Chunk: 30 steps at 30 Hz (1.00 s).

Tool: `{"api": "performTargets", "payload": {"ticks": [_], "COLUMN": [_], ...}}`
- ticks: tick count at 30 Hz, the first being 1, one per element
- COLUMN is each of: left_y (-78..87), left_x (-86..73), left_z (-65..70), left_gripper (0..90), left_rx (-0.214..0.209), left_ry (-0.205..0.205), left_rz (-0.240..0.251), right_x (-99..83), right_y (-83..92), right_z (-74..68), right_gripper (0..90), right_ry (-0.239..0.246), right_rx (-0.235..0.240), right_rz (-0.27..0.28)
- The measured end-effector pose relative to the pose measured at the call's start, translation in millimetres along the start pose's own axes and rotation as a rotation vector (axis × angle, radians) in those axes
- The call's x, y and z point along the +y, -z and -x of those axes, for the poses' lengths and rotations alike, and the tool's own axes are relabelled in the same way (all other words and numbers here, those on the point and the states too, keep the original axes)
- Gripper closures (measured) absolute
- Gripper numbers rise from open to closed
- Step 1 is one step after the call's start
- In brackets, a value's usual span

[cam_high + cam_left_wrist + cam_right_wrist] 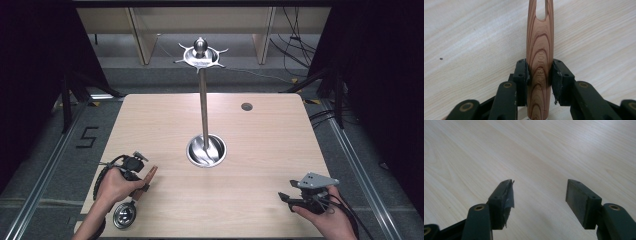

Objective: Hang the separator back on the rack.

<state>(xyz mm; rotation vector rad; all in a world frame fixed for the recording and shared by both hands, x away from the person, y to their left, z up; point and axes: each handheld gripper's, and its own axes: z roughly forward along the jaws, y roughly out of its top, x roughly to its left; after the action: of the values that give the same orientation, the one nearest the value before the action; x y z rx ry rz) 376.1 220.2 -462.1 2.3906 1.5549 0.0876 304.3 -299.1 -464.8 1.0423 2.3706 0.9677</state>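
A utensil with a wooden handle [150, 176] and a round metal head [124, 215] lies slanted near the table's front left corner. My left gripper [143, 185] is shut on that handle. In the left gripper view the pads [523, 75] press both sides of the striped wooden handle [540, 50], whose slotted end points away from me. My right gripper [286, 197] sits near the front right of the table, held by a hand. In the right gripper view it [539, 192] stands open over bare wood with nothing between its jaws.
A metal stand rises from a round base [206, 150] at the table's middle, its pole [203, 105] topped by a disc with hooks [201, 54]. A small dark grommet [246, 106] sits at the back right of the light wooden table [270, 145]. Dark curtains flank both sides.
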Motion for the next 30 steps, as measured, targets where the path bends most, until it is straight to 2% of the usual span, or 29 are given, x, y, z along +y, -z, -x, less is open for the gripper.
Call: {"api": "performTargets", "payload": {"ticks": [1,3,4,5,6,8,9,10,12,13,15,16,17,18,19,22,23,24,25,26,27,28,29,30], "left_y": [5.2,7.4,12.3,12.3,16.3,20.4,20.4,24.2,27.3,27.3,31.5,32.8,32.8,36.2,39.3,44.6,46.1,46.1,48.7,52.9,52.9,54.6,54.6,55.2], "left_x": [-4.7,-7.7,-13.6,-13.6,-20.0,-26.0,-26.0,-31.2,-35.8,-35.8,-40.1,-43.1,-43.1,-45.8,-47.0,-49.7,-50.2,-50.2,-50.5,-51.5,-51.5,-50.5,-50.5,-49.4], "left_z": [-4.0,-4.3,-6.7,-6.7,-6.5,-6.3,-6.3,-6.1,-5.9,-5.9,-6.1,-3.7,-3.7,-3.0,-3.8,-3.1,-1.7,-1.7,-1.0,-1.7,-1.7,2.8,2.8,5.4], "left_gripper": [67.1,67.1,67.1,67.1,67.1,67.1,67.1,67.1,67.1,67.1,67.1,67.1,67.1,67.1,67.1,67.1,67.1,67.1,67.1,67.1,67.1,67.1,67.1,67.1], "left_rx": [-0.001,-0.011,-0.026,-0.026,-0.027,-0.029,-0.029,-0.042,-0.057,-0.057,-0.066,-0.067,-0.067,-0.06,-0.053,-0.035,-0.037,-0.037,-0.035,-0.015,-0.015,-0.021,-0.021,-0.032], "left_ry": [-0.044,-0.031,-0.029,-0.029,-0.01,0.003,0.003,0.007,0.01,0.01,-0.007,0.0,0.0,-0.013,-0.031,-0.05,-0.041,-0.041,-0.04,-0.077,-0.077,-0.059,-0.059,-0.049], "left_rz": [0.047,0.066,0.099,0.099,0.146,0.187,0.187,0.228,0.267,0.267,0.304,0.373,0.373,0.407,0.405,0.469,0.503,0.503,0.532,0.558,0.558,0.633,0.633,0.675], "right_x": [-0.2,-0.2,-0.1,-0.1,-0.1,0.0,0.2,0.1,0.1,0.1,0.1,0.1,0.1,0.2,0.2,0.2,0.1,0.1,0.1,0.1,0.1,-0.1,-0.1,-0.2], "right_y": [-0.2,-0.2,-0.3,-0.4,-0.6,-1.0,-1.1,-1.2,-1.2,-1.2,-1.2,-1.2,-1.2,-1.1,-0.5,-1.0,-1.1,-1.1,-1.3,-1.1,-1.1,-1.0,-1.0,-1.1], "right_z": [0.4,0.4,0.3,0.2,0.4,0.5,0.0,0.0,-0.3,-0.3,-0.4,-0.7,-0.7,-1.1,-0.9,-0.5,-0.7,-0.7,0.1,-0.8,-0.8,-2.2,-2.2,-2.4], "right_gripper": [39.3,39.4,39.4,39.3,39.3,39.4,39.3,39.4,39.4,39.4,39.3,39.3,39.3,39.3,39.3,39.3,39.3,39.3,39.3,39.3,39.3,39.4,39.4,39.4], "right_ry": [0.007,0.007,0.007,0.007,0.009,0.017,0.011,0.014,0.013,0.013,0.011,0.007,0.007,0.004,0.009,0.011,0.007,0.007,0.017,0.007,0.007,-0.006,-0.006,-0.007], "right_rx": [-0.002,-0.002,-0.002,0.0,0.001,0.004,0.005,0.002,0.002,0.002,0.002,0.004,0.004,0.003,-0.006,0.002,0.004,0.004,0.003,0.005,0.005,0.001,0.001,0.001], "right_rz": [-0.001,-0.001,-0.002,-0.003,-0.002,-0.002,0.0,0.0,0.0,0.0,-0.002,-0.003,-0.003,-0.003,-0.004,-0.001,-0.002,-0.002,-0.001,-0.003,-0.003,-0.005,-0.005,-0.005]}}
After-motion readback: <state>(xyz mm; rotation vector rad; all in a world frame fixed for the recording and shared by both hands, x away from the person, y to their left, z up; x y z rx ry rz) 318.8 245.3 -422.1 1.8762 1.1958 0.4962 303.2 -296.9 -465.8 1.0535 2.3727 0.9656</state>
